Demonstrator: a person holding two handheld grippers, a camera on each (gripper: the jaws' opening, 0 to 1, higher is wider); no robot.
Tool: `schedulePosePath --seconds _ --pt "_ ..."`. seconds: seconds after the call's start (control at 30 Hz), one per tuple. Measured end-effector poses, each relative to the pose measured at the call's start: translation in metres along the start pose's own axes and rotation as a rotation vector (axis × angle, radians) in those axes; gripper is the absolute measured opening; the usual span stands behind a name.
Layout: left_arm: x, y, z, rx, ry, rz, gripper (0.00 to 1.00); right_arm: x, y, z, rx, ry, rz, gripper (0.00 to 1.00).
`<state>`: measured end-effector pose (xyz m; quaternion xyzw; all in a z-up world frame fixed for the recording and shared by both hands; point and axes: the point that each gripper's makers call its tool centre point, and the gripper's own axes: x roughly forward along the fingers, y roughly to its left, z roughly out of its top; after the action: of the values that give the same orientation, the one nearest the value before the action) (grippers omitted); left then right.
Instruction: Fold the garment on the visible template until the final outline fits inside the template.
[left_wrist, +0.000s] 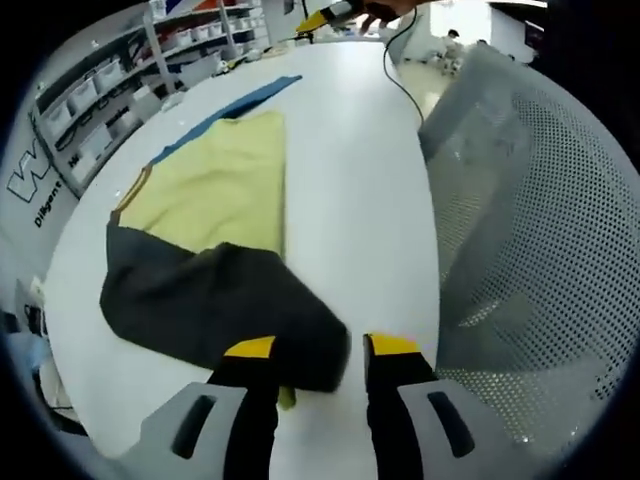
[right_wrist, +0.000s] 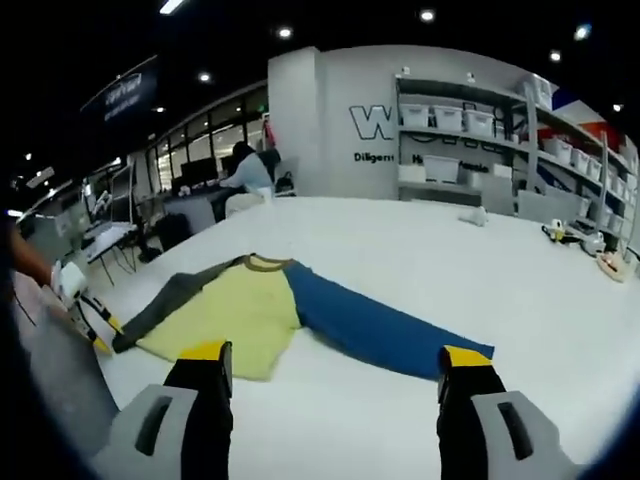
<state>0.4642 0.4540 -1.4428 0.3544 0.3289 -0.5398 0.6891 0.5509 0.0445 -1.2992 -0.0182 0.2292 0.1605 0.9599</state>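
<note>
A long-sleeved garment (right_wrist: 255, 310) with a yellow body, one blue sleeve (right_wrist: 385, 330) and one dark grey sleeve (left_wrist: 215, 305) lies flat on a large white table (right_wrist: 420, 250) in an open workroom. In the left gripper view, the left gripper (left_wrist: 318, 352) sits low over the near edge of the garment, its yellow-tipped black jaws apart and gripping nothing; the left jaw's tip overlaps the dark grey sleeve, which is folded across the lower part of the yellow body, though whether it touches the cloth cannot be told. A grey perforated chair back (left_wrist: 530, 220) stands just beside the table on that side. In the right gripper view, the right gripper (right_wrist: 338, 368) hovers above bare tabletop near the garment, jaws wide apart and empty, with the blue sleeve stretched out towards its right jaw. At the far left of that view the left gripper shows small, at the dark sleeve's end. Shelves of storage bins (right_wrist: 480, 125) line the far wall, and a person (right_wrist: 245, 170) sits at a desk beyond the table.
</note>
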Motion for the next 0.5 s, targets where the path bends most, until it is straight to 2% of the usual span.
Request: schedulePosePath --seconds 0.03,0.07,0.2,0.33,0.37,0.4,0.47,0.5 --pt "0.0 0.001 -0.001 0.012 0.005 0.006 0.28 -0.002 0.007 -0.001 -0.02 0.007 0.019 0.83" --pt "0.0 0.002 0.002 0.046 -0.019 0.015 0.28 -0.003 0.011 -0.002 -0.03 0.013 0.028 0.83" --pt "-0.001 0.003 0.001 0.053 -0.023 0.025 0.19 -0.009 0.022 0.0 -0.044 0.011 0.039 0.82" --pt "-0.001 0.005 0.0 0.053 -0.022 0.03 0.07 -0.014 0.031 0.003 -0.046 0.0 0.047 0.83" --pt "-0.002 0.003 0.0 0.046 -0.02 0.016 0.01 -0.015 0.034 0.004 -0.047 -0.001 0.05 0.83" --pt "-0.002 0.001 -0.002 0.027 -0.008 0.006 0.01 -0.016 0.038 0.003 -0.05 -0.002 0.057 0.82" --pt "-0.003 0.005 0.001 0.02 -0.025 0.013 0.0 -0.017 0.043 -0.001 -0.08 0.014 0.069 0.83" --pt "-0.003 0.004 0.001 -0.022 -0.028 0.008 0.0 -0.018 0.043 -0.004 -0.094 0.024 0.069 0.83"
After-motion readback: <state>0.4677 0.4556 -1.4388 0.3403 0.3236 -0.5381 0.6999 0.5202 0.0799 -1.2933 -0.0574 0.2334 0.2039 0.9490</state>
